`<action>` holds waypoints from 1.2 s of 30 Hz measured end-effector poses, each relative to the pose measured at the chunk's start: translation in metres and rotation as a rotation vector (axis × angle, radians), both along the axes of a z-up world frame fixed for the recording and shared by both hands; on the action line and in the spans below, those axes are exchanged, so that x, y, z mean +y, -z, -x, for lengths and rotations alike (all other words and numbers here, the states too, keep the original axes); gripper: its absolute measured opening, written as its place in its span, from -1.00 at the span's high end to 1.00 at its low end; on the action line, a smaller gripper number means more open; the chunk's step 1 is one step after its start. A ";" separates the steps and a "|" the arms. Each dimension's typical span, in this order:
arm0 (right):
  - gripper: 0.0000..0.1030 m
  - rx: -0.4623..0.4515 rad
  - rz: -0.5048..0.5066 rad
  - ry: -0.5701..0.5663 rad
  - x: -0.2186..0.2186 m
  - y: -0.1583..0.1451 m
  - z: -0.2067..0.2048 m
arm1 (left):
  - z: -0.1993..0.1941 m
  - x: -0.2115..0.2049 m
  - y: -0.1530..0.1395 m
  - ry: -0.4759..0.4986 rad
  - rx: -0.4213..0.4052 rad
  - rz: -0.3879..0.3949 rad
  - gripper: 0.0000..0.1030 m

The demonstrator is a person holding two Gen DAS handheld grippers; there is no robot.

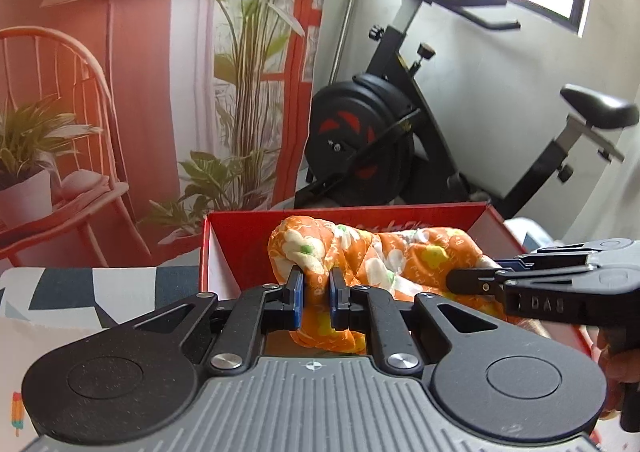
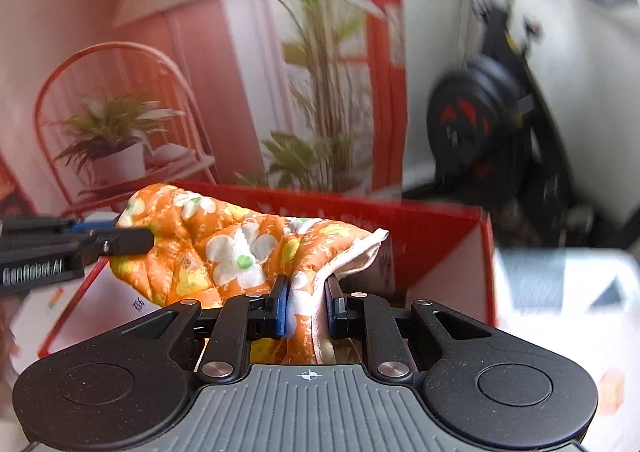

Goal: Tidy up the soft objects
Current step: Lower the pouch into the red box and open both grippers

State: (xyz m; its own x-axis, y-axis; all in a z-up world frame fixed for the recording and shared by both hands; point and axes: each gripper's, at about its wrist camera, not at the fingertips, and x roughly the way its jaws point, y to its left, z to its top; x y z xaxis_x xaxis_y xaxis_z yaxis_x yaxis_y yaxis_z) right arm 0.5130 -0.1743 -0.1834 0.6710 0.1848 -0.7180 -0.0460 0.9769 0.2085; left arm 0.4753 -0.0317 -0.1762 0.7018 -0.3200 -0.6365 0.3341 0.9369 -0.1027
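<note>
An orange quilted cloth with white and yellow flowers hangs between both grippers, over an open red box. My left gripper is shut on the cloth's left end. My right gripper is shut on its right end, where the white lining shows. In the left wrist view the right gripper comes in from the right and pinches the cloth. In the right wrist view the cloth stretches left to the left gripper, in front of the red box.
A black exercise bike stands behind the box by a white wall. A printed backdrop with a chair and plants fills the left. A black, grey and white patterned cloth covers the surface left of the box.
</note>
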 end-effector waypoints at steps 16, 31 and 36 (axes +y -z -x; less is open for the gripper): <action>0.70 0.073 0.068 0.066 0.016 0.032 -0.013 | -0.009 0.007 0.008 -0.038 0.039 -0.006 0.28; 0.07 0.188 0.163 0.033 0.042 0.031 -0.008 | 0.009 0.017 -0.002 -0.047 0.049 -0.004 0.26; -0.35 0.140 0.167 0.030 0.040 0.009 0.016 | 0.031 0.026 -0.008 -0.065 0.047 0.005 0.00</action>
State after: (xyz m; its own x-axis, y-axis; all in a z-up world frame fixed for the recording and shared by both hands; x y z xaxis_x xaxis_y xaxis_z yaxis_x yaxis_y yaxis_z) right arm 0.4973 -0.1348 -0.1926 0.5662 0.0373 -0.8234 0.0016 0.9989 0.0463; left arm 0.4439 -0.0060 -0.1679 0.6902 -0.2784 -0.6679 0.2675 0.9558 -0.1219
